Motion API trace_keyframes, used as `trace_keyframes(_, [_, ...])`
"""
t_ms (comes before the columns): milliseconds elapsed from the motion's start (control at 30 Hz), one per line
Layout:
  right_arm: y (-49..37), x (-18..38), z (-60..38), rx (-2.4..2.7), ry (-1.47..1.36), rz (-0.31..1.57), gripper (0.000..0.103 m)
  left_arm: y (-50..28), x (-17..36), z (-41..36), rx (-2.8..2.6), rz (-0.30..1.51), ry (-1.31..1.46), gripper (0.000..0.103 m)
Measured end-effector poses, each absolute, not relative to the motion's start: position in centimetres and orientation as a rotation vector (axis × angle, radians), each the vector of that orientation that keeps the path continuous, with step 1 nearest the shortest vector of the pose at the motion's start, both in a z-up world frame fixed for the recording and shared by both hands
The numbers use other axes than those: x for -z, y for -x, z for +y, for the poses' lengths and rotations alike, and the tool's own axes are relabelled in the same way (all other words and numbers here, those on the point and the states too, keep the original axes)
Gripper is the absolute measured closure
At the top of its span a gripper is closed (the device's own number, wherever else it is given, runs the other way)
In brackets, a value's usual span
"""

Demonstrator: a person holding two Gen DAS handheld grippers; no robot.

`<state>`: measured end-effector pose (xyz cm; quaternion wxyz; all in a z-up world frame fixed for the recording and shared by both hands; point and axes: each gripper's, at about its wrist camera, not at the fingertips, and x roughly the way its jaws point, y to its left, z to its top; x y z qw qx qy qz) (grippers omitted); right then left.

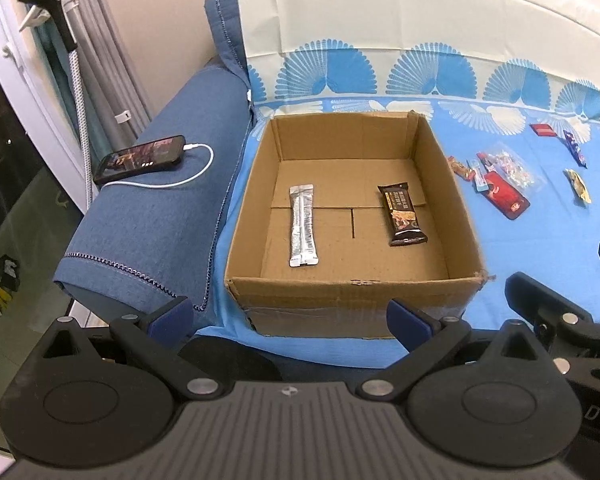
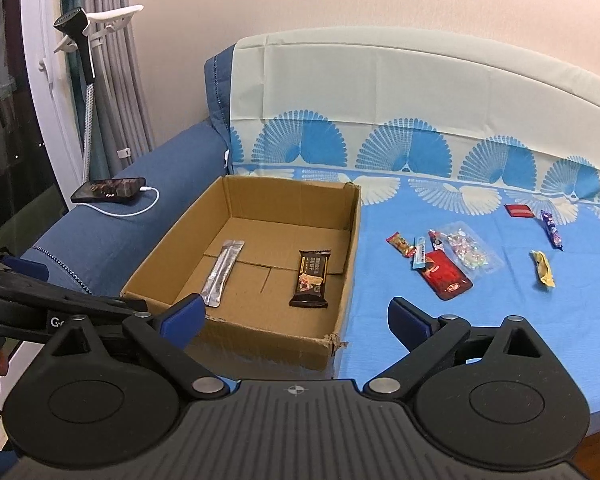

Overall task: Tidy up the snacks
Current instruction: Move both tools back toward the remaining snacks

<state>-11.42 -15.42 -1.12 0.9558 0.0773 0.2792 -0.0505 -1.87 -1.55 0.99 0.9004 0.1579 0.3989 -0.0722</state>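
Small print and cut edges

Right of the cardboard box (image 2: 235,240), the loose snack wrappers (image 2: 446,264) have unreadable labels; the blue sheet (image 2: 540,320) runs off the frame's right edge.

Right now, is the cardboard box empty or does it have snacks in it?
Not empty. The open cardboard box holds two snacks flat on its floor: a silver stick pack and a dark bar.
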Motion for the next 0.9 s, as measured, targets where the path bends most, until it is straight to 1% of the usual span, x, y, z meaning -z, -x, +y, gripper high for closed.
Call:
trace_keyframes(233, [11.7,1.8,-16.9,0.117,-0.203,0.569,0.004,1.7,-0.6,-3.4,0.163,0.840,-0.366,0.000])
trace_keyframes(500, [11.9,2.8,-20.1,0.162,-0.279,0.570,0.004,0.5,0.0,-7.6,0.206,0.875,-0.412,0.000])
trace_keyframes(700, [12.4,3.7,-24.6,0.268,-0.314,0.557,0.004,-1.4,0.8,-12.9,0.307,0.971,-0.389,0.000])
trace_keyframes(900, [13.1,5.7,-31.8,0.438,-0.378,0.566,0.004,-4.7,3.0,-20.0,0.368,1.092,-0.336,0.000])
